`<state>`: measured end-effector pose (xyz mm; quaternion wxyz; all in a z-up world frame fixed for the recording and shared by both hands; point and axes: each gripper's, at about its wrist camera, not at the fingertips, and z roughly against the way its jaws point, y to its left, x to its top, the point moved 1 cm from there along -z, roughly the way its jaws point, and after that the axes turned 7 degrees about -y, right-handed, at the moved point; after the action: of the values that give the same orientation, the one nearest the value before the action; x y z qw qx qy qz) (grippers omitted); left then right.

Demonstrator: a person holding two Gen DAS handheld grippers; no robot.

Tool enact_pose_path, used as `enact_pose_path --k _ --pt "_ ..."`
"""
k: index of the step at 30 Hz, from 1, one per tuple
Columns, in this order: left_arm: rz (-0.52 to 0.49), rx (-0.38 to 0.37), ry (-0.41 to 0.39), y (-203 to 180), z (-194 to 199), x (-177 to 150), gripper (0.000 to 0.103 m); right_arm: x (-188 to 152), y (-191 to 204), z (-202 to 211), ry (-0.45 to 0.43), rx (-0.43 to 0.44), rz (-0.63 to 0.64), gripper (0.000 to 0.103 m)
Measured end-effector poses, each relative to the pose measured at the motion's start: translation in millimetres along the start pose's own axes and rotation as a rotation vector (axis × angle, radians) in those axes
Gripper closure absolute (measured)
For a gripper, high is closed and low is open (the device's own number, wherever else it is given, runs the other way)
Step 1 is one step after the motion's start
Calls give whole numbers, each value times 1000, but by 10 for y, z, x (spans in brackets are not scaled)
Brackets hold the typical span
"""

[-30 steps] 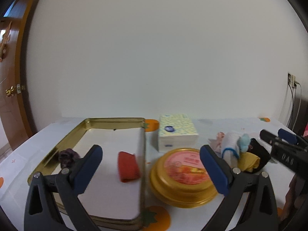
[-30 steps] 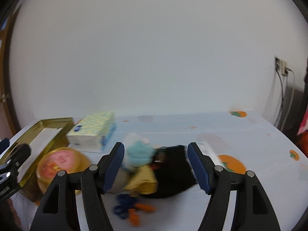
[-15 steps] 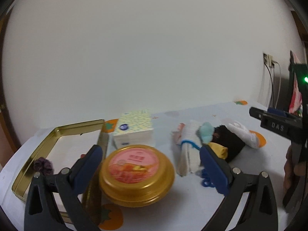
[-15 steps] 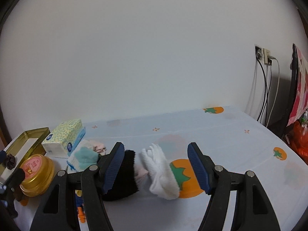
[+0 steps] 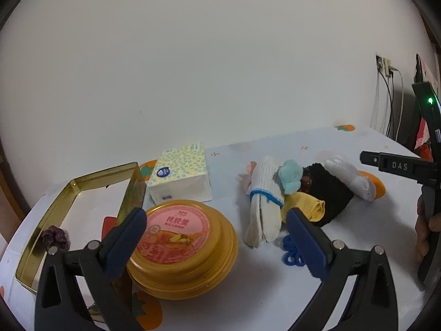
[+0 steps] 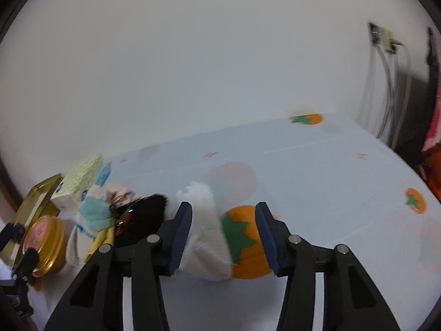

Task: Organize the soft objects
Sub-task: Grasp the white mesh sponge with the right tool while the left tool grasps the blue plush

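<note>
- Right now the right claw (image 6: 223, 237) stands wide, its jaws straddling the white fluffy sock (image 6: 205, 226) at the right end of the heap of soft things on the worktop (image 6: 317, 171); nothing is pinched yet.
- Meanwhile the left claw (image 5: 216, 233) is also wide and holds nothing, hovering above the round gold tin (image 5: 183, 244), with the ribbed white sock roll (image 5: 264, 207) just beyond its right jaw.
- The rest of the heap lies touching: a teal pompom (image 5: 289, 175), a black cloth (image 5: 329, 193), a yellow cloth (image 5: 308, 205) and a blue hair tie (image 5: 292, 252). The open gold tray (image 5: 82, 184), probably their destination, already holds a dark purple scrunchie (image 5: 54, 237).
- Risk: the sock leans on the black cloth, so closing now could snag both, or drag the heap.
- Risk: fluffy fabric compresses; a shallow pinch may slip on lifting.
- Hard to tell: the right wrist view is motion-blurred, so the claw's depth over the sock is uncertain; the left claw hides part of the tray's floor.
</note>
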<state>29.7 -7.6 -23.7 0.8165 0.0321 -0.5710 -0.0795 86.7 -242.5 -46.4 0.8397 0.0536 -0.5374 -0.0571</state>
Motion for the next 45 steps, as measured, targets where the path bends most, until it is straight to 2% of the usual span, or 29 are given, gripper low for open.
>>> enact_pose_path --k 2,4,8,9,10,13,16,18,20,24,28,31,33,35,36,38,39,41,45 --pt "-3 3 5 -3 -11 -2 1 5 88 -95 32 16 43 52" --pt "-4 1 6 -4 -10 -2 1 -22 153 -275 121 56 70 52" --pt "-9 0 13 -9 -23 -3 1 -124 106 -546 271 67 41 55" --pt "-10 -4 17 -13 -29 -3 1 -111 76 -529 258 73 25 71" --pt "-9 -6 20 -12 -36 -4 1 -114 57 -524 260 86 13 78" --pt "6 -18 17 1 -48 3 1 -98 42 -445 221 80 1 83" --pt "48 -57 -11 15 -71 40 1 -29 33 -213 103 82 7 83" --pt "48 -58 -19 -21 -137 104 2 18 15 -45 21 90 2 83" --pt "23 -61 -36 -93 -190 187 10 57 1 40 -27 91 -5 83" --pt "-61 -80 -48 -335 -372 329 18 88 -60 99 -60 77 -29 83" --pt "-12 -161 -4 -466 -534 370 24 124 -62 83 -67 73 -38 83" --pt "-53 -171 38 -633 -697 340 39 142 -91 101 -70 74 -46 82" --pt "-72 -175 84 -721 -839 302 43 147 -78 86 -65 82 -56 82" --pt "-80 -180 125 -765 -938 302 54 127 -59 73 -61 84 -63 82" --pt "-77 -184 120 -768 -944 309 57 126 -65 70 -58 86 -67 82" --pt "-83 -201 126 -813 -954 308 77 127 -77 70 -55 93 -78 82" --pt "-92 -212 132 -838 -959 303 78 130 -84 72 -54 96 -82 82" --pt "-100 -234 124 -854 -940 303 87 132 -92 80 -55 95 -85 82" --pt "-91 -273 71 -854 -839 319 88 138 -115 91 -57 89 -95 82"
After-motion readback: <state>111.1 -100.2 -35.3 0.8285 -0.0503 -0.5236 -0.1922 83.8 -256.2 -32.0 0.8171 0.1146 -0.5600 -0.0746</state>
